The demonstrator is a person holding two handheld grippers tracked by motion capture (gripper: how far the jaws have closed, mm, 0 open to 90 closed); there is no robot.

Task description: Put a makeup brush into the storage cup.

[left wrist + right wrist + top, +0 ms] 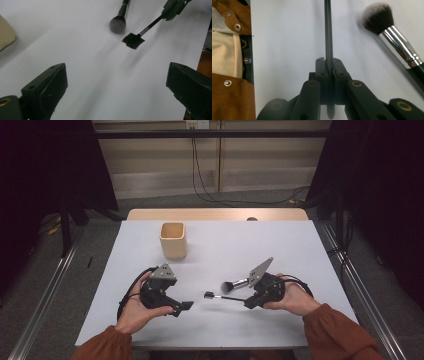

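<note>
right tool clamps thin brush, mid-table

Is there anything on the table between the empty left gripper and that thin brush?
No. In the left gripper view, bare table separates the left gripper from the thin brush.

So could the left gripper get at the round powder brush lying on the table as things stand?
Probably yes: the left gripper is open and empty, and bare table lies between it and the powder brush.
</note>
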